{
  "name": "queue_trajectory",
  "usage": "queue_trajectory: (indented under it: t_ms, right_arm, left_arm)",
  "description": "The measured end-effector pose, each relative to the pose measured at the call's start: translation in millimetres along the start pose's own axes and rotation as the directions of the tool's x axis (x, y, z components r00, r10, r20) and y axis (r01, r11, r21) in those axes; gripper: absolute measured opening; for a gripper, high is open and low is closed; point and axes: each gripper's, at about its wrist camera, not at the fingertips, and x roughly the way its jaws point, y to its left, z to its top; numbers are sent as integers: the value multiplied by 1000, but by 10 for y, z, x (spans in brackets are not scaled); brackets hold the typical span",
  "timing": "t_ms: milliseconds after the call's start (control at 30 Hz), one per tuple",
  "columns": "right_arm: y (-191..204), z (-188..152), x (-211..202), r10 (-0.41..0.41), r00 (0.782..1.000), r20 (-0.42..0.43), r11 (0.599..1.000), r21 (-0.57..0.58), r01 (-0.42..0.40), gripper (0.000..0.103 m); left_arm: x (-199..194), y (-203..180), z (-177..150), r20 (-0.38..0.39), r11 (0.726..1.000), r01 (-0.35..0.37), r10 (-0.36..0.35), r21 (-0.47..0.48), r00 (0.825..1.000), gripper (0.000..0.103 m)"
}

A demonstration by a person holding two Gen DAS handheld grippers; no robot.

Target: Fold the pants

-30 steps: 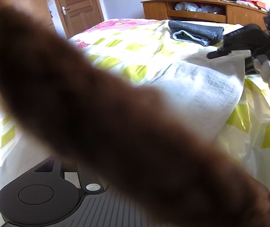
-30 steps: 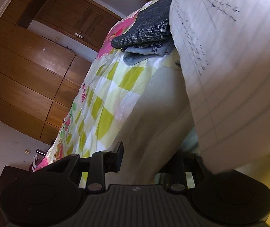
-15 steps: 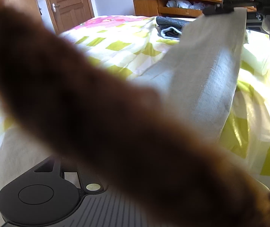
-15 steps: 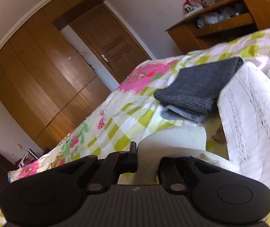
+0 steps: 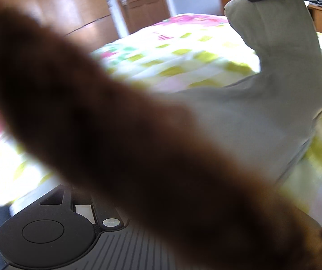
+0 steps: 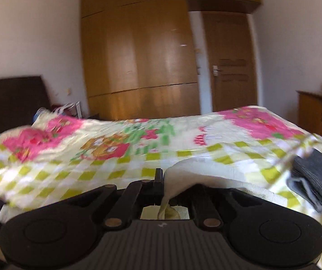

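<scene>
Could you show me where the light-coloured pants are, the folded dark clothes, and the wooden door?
Light pants [image 5: 280,85], left wrist view: the lifted stretch of cloth.
Folded dark clothes [image 6: 316,175], right wrist view: top of the stack.
Wooden door [image 6: 230,63], right wrist view: its middle panel.

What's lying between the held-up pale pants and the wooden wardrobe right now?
The bed's floral, checked quilt fills the stretch from the pants to the wardrobe; nothing else shows on it. The right wrist view shows this.

A blurred brown shape [image 5: 120,139] hides the left gripper's fingers; the bedspread [image 6: 115,153] is smeared by motion.
</scene>
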Motion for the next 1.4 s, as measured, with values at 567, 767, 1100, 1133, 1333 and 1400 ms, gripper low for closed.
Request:
queue_trajectory:
  t_ms: [567, 767, 1100, 1133, 1333, 1400]
  right_arm:
    - [1981, -761, 655, 126, 959, -253, 793, -555, -251, 28]
    - [2032, -586, 703, 133, 954, -269, 841, -479, -252, 18]
    - [2433, 98, 607, 241, 968, -74, 885, -393, -250, 18]
    - [2561, 39, 625, 276, 957, -87, 866, -411, -287, 18]
    - [2986, -539, 795, 378, 877, -295, 714, -510, -479, 18]
    - [2963, -623, 788, 374, 868, -328, 703, -510, -496, 18]
  left_arm:
    - [-461, 958, -907, 62, 952, -53, 75, -301, 995, 62]
    - [-437, 901, -896, 96, 969, -57, 82, -240, 992, 62]
    - [-367, 972, -1066, 61, 956, -10, 29, -292, 998, 62]
    - [-374, 971, -1077, 62, 955, -6, 25, -297, 998, 62]
    - [-442, 932, -1155, 62, 957, 14, 4, -290, 998, 62]
    - [-462, 892, -1181, 59, 963, 15, 1, -271, 998, 62]
